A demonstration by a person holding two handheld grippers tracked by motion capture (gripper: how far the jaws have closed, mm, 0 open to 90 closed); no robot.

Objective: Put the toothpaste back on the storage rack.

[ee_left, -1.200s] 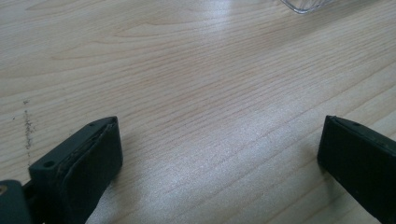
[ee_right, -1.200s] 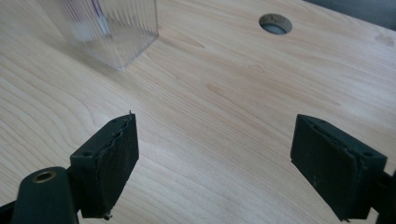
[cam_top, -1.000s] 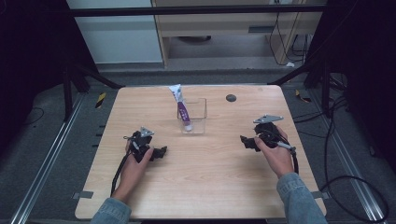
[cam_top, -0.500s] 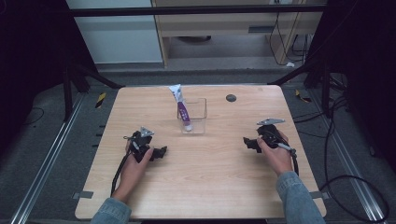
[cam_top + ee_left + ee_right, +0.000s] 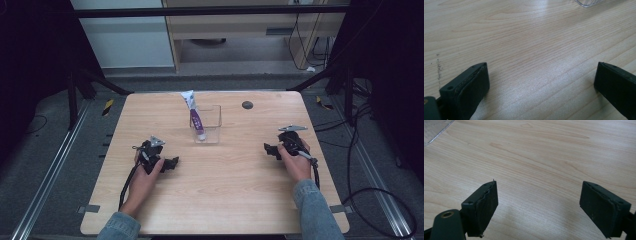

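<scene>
A clear plastic box point(image 5: 208, 124) stands on the wooden table point(image 5: 215, 195) behind the middle, with a white and purple tube point(image 5: 194, 114) leaning upright out of its left side. My left gripper point(image 5: 172, 163) rests low on the table at the left front, open, nothing between its jaws. In the left gripper view its fingers point(image 5: 467, 91) stand wide apart over bare wood, and a corner of the clear box point(image 5: 587, 2) shows at the top. At the right, my right gripper point(image 5: 268, 150) is open too, its fingers point(image 5: 482, 205) spread over bare wood.
A small dark round disc point(image 5: 247, 104) lies near the table's back edge, right of the box. Black cables trail from both grippers. Dark frame posts and floor cables surround the table. A box edge point(image 5: 436, 130) shows at the top left of the right gripper view.
The right hand and its gripper have drifted slightly toward the front and the right. The left gripper has stayed in place.
</scene>
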